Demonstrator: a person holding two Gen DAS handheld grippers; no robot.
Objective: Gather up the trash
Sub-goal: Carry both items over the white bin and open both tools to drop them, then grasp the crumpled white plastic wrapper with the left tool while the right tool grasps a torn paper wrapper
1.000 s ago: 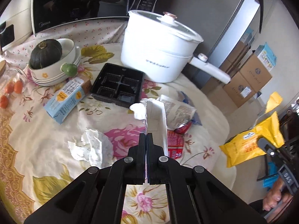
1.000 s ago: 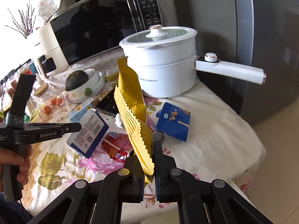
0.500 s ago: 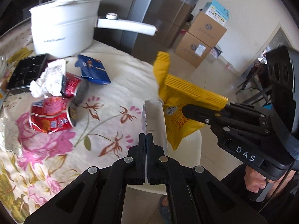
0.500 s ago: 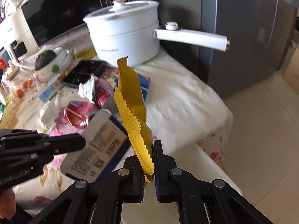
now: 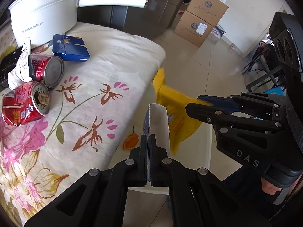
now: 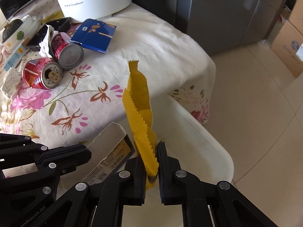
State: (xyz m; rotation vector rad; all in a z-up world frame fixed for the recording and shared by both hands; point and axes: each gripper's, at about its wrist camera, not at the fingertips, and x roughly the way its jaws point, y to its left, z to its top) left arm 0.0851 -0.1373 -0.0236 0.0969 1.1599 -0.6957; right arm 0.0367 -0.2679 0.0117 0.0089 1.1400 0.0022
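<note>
My left gripper is shut on an opened carton, held past the table's edge over a white bin. The carton also shows in the right wrist view. My right gripper has its jaws slightly parted, with a yellow snack bag standing between them above the bin; the bag looks blurred in the left wrist view. Two red cans, a blue carton and crumpled wrappers lie on the floral tablecloth.
A white electric pot with a long handle stands at the table's back. A dark fridge is behind it. Cardboard boxes stand on the tiled floor. A bowl with a squash is far left.
Both grippers have swung right, off the table and down over the white bin. The right jaws have parted a little around the yellow bag, which has shifted lower.
</note>
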